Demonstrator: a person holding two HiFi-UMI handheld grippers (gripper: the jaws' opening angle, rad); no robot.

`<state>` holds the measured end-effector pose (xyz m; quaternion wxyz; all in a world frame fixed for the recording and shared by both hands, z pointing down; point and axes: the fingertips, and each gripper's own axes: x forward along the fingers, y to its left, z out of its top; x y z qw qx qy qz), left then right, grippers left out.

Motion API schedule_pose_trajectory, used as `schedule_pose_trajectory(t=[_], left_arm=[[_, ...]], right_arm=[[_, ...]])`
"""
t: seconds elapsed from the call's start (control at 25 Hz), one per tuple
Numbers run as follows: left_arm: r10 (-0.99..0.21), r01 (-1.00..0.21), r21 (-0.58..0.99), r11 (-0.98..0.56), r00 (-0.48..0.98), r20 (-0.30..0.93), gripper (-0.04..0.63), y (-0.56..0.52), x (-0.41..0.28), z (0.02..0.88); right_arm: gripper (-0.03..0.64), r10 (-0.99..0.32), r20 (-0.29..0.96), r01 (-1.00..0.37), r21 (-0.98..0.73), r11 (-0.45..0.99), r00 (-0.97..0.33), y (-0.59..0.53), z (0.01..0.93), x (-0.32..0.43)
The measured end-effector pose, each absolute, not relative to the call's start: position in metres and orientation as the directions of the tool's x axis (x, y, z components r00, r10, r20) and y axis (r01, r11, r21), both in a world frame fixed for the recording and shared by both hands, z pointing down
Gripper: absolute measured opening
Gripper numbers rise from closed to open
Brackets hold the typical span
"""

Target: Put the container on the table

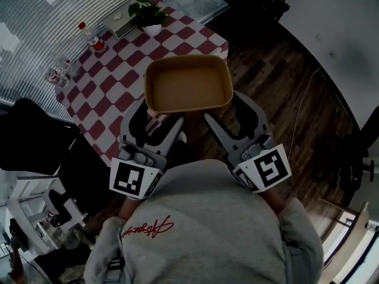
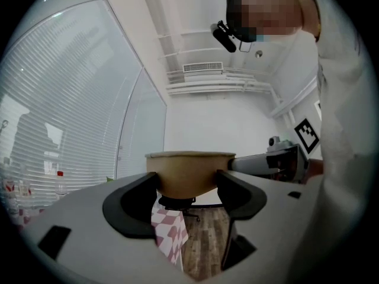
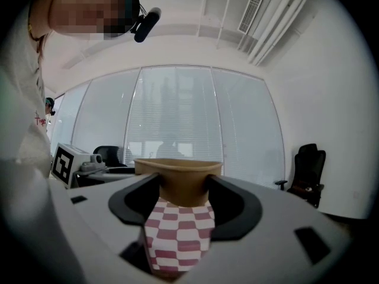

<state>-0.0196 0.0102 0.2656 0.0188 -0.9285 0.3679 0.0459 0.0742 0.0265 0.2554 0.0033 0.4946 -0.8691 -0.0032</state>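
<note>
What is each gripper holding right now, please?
Left gripper: closed on the tan container, at its near edge.
Right gripper: closed on the tan container too.

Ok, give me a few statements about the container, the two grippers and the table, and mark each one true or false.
1. The left gripper and the right gripper each have their jaws closed on the container. True.
2. The container is full of food. False: it is empty.
3. The table has a red-and-white checked cloth. True.
4. The potted plant sits inside the container. False: it stands at the table's far end.
5. The container rests on the table. False: it is held in the air.
</note>
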Motion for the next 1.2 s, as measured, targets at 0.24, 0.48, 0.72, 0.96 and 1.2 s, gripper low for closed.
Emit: schedule_pose_trajectory(t=[0.24, 0.48, 0.72, 0.96, 1.2], left_arm=[[-0.673, -0.675, 0.007, -0.738, 0.734, -0.096, 0.313, -0.019, -0.017, 0.266], [-0.675, -0.677, 0.010, -0.736, 0.734, -0.073, 0.313, -0.050, -0.020, 0.271], [-0.663, -0.665, 0.011, -0.747, 0.744, -0.084, 0.313, -0.084, -0.018, 0.265], [-0.664, -0.666, 0.000, -0.746, 0.744, -0.071, 0.313, -0.121, -0.018, 0.264], [-0.648, -0.650, -0.001, -0.760, 0.757, -0.077, 0.313, -0.157, -0.014, 0.262]], right_arm=[[0.262, -0.866, 0.013, -0.866, 0.007, 0.500, -0.500, -0.002, 0.255, 0.076], [0.261, -0.869, 0.014, -0.869, 0.008, 0.495, -0.495, -0.031, 0.253, 0.076], [0.261, -0.873, 0.012, -0.873, 0.000, 0.488, -0.488, -0.065, 0.251, 0.076], [0.261, -0.880, 0.002, -0.880, 0.001, 0.474, -0.474, -0.097, 0.249, 0.077], [0.261, -0.891, -0.001, -0.891, -0.001, 0.455, -0.455, -0.131, 0.249, 0.081]])
